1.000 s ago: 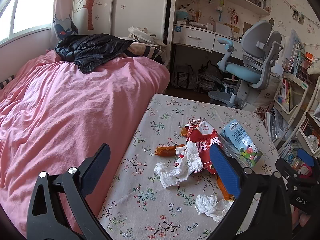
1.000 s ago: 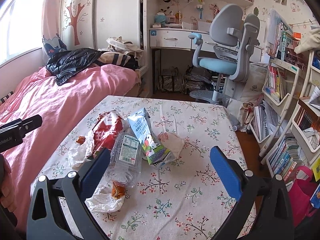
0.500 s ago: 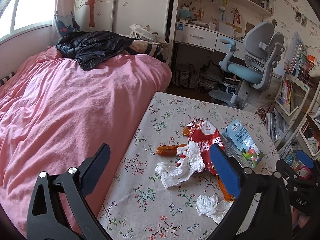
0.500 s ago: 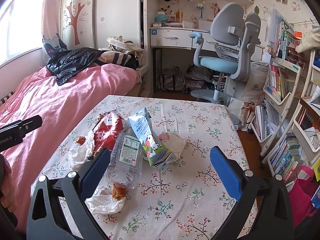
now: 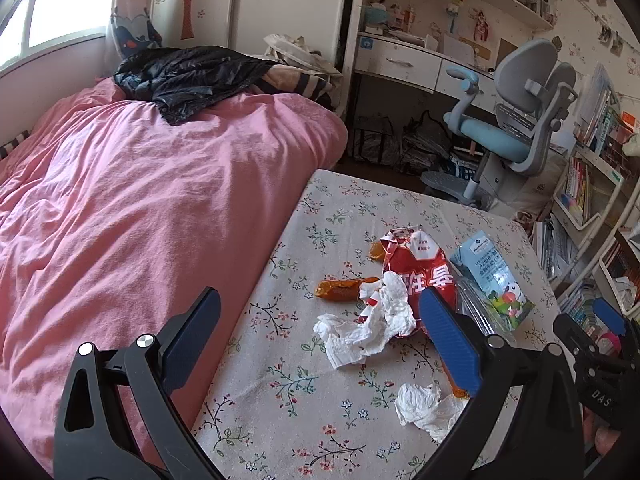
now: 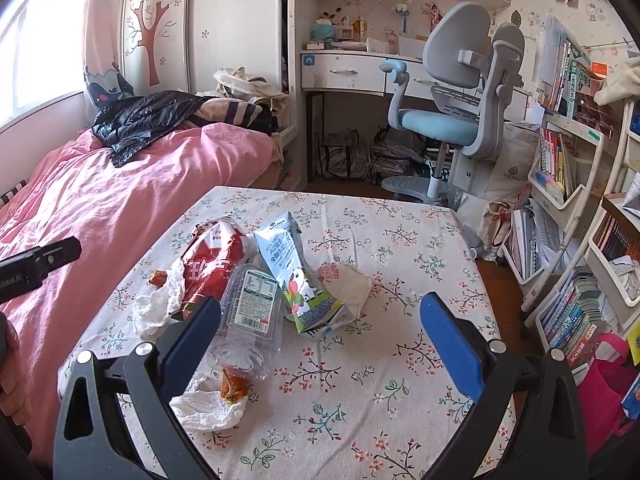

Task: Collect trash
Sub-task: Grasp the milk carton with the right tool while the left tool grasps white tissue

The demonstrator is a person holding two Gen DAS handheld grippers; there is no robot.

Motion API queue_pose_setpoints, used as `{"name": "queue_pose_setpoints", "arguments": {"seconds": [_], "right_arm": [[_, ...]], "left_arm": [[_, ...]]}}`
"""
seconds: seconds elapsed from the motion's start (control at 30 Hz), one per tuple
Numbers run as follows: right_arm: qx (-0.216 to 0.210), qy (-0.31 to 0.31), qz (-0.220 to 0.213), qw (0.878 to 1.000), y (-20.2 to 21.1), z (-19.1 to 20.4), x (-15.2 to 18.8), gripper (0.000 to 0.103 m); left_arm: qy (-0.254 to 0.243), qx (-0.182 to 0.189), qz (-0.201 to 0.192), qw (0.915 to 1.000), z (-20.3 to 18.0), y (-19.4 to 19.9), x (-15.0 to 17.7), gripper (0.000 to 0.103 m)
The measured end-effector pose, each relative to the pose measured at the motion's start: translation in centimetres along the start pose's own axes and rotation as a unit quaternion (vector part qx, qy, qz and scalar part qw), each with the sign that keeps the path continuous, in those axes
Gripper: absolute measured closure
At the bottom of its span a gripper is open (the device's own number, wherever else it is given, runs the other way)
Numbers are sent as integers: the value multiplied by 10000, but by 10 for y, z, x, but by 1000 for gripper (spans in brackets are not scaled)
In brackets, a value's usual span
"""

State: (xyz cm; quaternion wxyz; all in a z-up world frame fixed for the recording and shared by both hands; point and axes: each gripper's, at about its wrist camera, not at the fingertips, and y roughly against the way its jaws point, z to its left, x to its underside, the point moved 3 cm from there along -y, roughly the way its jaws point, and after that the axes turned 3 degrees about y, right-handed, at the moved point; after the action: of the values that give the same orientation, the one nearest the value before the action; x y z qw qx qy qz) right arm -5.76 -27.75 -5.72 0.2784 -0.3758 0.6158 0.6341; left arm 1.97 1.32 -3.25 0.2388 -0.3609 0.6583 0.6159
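The trash lies in a loose heap toward the bed-side half of the flowered table (image 6: 400,240): a red snack bag (image 5: 420,276) sits at the heart of it, with a crumpled white tissue (image 5: 368,326) touching its near end and an orange peel (image 5: 340,289) just beside that, toward the table's left edge. Against the bag's right side lie a crushed clear plastic bottle (image 6: 250,312) and, overlapping it, a flattened blue-and-green milk carton (image 6: 298,276); a beige paper wad (image 6: 352,284) touches the carton on the far side. A second tissue (image 5: 430,406) lies near the front edge with a scrap of orange food (image 6: 232,386) on it. None of these pieces has shifted over the last second. The left gripper (image 5: 320,340) hovers above the table's left edge, jaws wide and empty, and its view has drifted slightly, showing a little more of the pink bed (image 5: 140,200) than before. The right gripper (image 6: 320,338) hangs over the front of the table, jaws equally wide and holding nothing, almost unmoved since a second ago. A grey and blue desk chair (image 6: 452,120) stands beyond the table's far edge.
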Motion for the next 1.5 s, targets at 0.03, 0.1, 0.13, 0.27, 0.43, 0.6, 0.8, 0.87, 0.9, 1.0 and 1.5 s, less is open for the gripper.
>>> {"name": "queue_pose_setpoints", "arguments": {"seconds": [0.03, 0.1, 0.13, 0.27, 0.43, 0.6, 0.8, 0.87, 0.9, 1.0, 1.5], "right_arm": [[-4, 0, -10, 10000, -2, 1, -1, 7], [14, 9, -17, 10000, -7, -2, -4, 7], [29, 13, -3, 10000, -11, -3, -5, 7], [-11, -116, 249, 9996, -39, -11, -8, 7], [-225, -182, 652, 9975, -65, -13, -8, 7], [-421, -87, 950, 9945, -92, -5, -21, 7], [-709, 87, 1397, 9876, -116, 2, -20, 23], [-1109, -296, 1451, 9827, -116, -6, -18, 50], [-1214, -432, 1496, 9803, -116, -11, -17, 63], [-1458, -873, 1408, 9753, -108, -25, -14, 66], [-2153, -1937, 188, 9570, -43, -63, -39, 67]], "left_arm": [[-93, 144, 91, 9998, -3, -2, 4, 7], [-344, 538, 519, 9966, -12, -11, 20, 7], [-500, 832, 915, 9911, -19, -19, 30, 7], [-1074, 1476, 1462, 9723, -47, -32, 59, 10], [-1454, 1998, 1517, 9570, -82, -35, 82, 10], [-1743, 1978, 1769, 9483, -96, -37, 97, 13], [-2366, 1978, 2224, 9249, -119, -52, 118, 57], [-2525, 1916, 2301, 9201, -124, -54, 124, 76], [-2514, 1961, 2310, 9192, -125, -52, 124, 89], [-2265, 2057, 2257, 9249, -118, -45, 113, 100], [-2362, 1655, 2048, 9353, -118, -49, 109, 35]]}}
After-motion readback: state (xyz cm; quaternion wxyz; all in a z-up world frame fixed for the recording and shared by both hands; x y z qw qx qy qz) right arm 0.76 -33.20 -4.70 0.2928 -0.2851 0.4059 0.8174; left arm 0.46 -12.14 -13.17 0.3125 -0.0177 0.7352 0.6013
